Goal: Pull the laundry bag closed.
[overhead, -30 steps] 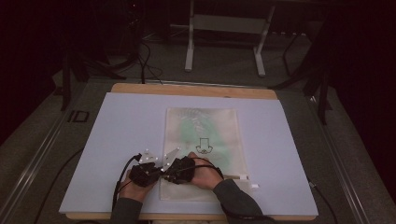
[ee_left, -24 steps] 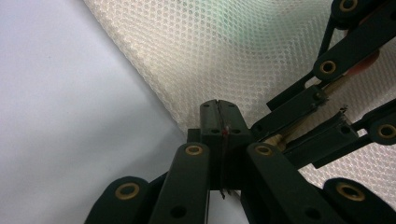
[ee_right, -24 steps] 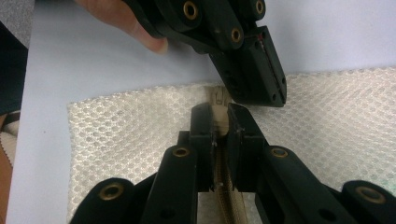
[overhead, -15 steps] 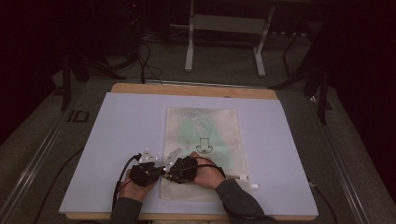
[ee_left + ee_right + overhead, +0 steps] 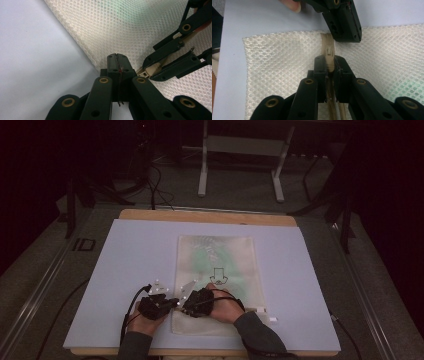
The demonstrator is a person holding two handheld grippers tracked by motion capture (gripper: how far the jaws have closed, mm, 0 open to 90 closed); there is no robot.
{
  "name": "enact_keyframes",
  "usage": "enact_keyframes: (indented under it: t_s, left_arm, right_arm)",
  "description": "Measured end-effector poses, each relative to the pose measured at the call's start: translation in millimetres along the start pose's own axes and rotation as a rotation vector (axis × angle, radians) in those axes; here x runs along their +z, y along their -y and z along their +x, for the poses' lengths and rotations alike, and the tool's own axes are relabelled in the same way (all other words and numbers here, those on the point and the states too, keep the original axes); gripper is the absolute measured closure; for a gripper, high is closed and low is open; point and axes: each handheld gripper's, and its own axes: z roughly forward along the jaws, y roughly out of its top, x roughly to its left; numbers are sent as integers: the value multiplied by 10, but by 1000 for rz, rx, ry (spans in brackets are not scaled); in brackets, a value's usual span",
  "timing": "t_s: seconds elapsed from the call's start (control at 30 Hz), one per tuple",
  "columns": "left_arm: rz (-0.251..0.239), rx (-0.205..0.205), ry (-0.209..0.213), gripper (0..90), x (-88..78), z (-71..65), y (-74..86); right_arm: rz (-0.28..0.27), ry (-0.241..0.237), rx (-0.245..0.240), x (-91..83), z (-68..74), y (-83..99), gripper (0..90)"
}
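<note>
Mesh bag (image 5: 218, 270) is seen lying flat on the white sheet (image 5: 125, 265) that covers the table, its near left corner between the two hands. The left gripper (image 5: 116, 58) is closed tight on the corner edge of the mesh, just beside the end of the zipper, while the right gripper (image 5: 329, 65) is closed on the beige zipper pull (image 5: 328, 53), as is shown in the right gripper view. Slippage is judged the main risk: the pull is small and smooth, and if it is drawn at an angle to the zipper track (image 5: 334, 107) it could be lost from between the pads. A thin hold on the corner could likewise be torn free once tension is applied, so that the whole bag would be dragged across the sheet instead of the zipper being moved. Loose mesh could also be caught in the slider if the fabric is not kept taut.
</note>
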Motion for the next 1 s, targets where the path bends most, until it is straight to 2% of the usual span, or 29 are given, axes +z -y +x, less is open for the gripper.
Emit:
enact_keyframes:
  t_s: [1.0]
  left_arm:
    - [4, -3, -6, 897, 0, -9, -6]
  right_arm:
    - [67, 43, -36, -94, 86, 50, 823]
